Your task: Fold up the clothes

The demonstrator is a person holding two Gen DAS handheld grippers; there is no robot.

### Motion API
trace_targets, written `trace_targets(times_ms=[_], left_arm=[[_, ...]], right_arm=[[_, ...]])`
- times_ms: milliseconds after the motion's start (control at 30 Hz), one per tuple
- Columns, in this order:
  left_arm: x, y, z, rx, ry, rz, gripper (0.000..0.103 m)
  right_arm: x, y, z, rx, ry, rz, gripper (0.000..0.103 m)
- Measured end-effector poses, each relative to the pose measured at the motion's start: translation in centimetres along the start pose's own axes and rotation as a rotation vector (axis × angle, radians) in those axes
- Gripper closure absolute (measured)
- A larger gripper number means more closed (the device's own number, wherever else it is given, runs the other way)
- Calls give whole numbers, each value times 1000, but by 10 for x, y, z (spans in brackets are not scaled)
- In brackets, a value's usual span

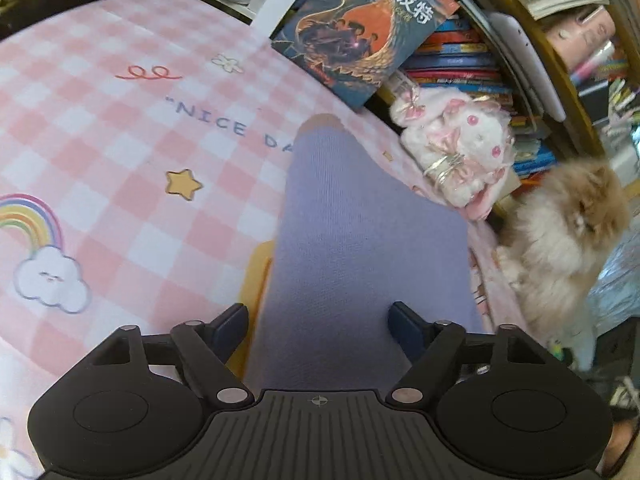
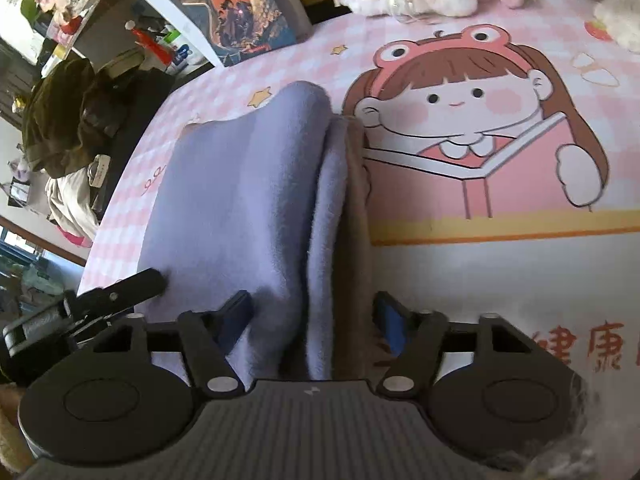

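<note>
Lavender garment [image 1: 360, 248] lies folded on the pink-checked cartoon tabletop [image 1: 120, 140], a long strip running away from both cameras. Left gripper [image 1: 319, 322] sits over its near end: fingers [image 1: 234, 326] spread, cloth passing between them, left finger just off the cloth's edge over the tabletop, right finger over the fabric; pads not pressing on it. Right gripper [image 2: 312, 316] likewise apart, straddling the stacked folds of the same garment [image 2: 224, 200]; a fold ridge and a tan inner layer [image 2: 356, 200] run up between the fingers [image 2: 236, 316]. Right-hand finger sits beside the tan edge, contact unclear; no grip visible. In the right wrist view the left gripper's finger [image 2: 128, 286] rests at the cloth's left edge. Beyond the far end: a book [image 1: 360, 36] propped against the shelf, a white-pink plush [image 1: 456, 148] beside it, a fluffy tan animal or toy [image 1: 568, 240] at the tabletop's edge, can't tell which.
</note>
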State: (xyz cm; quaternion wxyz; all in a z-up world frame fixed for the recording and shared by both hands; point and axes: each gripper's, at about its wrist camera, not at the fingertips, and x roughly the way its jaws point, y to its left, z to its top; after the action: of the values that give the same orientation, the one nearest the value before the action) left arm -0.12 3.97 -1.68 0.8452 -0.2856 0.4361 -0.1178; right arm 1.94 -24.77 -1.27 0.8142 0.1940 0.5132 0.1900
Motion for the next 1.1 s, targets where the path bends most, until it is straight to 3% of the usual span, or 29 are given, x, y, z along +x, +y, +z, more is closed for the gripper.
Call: trace_targets(times_ms=[100, 300, 400, 567, 733, 900, 967, 1100], left_arm=[[-2, -11, -3, 32, -1, 28, 53], [-11, -52, -23, 144, 38, 59, 60], [-10, -66, -34, 161, 80, 40, 60], [-4, -74, -52, 150, 167, 0, 53], [4, -66, -53, 90, 167, -27, 43], [11, -61, -56, 31, 154, -51, 40], [10, -62, -58, 17, 139, -43, 41], [7, -70, -63, 25, 106, -3, 54]], right_arm=[[-2, 9, -3, -51, -19, -18, 65], [-31, 20, -15, -222, -94, -79, 80], [-47, 14, -26, -245, -79, -116, 80], [-71, -13, -44, -160, -34, -124, 80], [-76, -43, -50, -36, 1, -103, 55], [-68, -58, -50, 28, 19, -41, 51], [-65, -57, -49, 16, 22, -20, 51], [-60, -53, -48, -25, 27, 14, 67]])
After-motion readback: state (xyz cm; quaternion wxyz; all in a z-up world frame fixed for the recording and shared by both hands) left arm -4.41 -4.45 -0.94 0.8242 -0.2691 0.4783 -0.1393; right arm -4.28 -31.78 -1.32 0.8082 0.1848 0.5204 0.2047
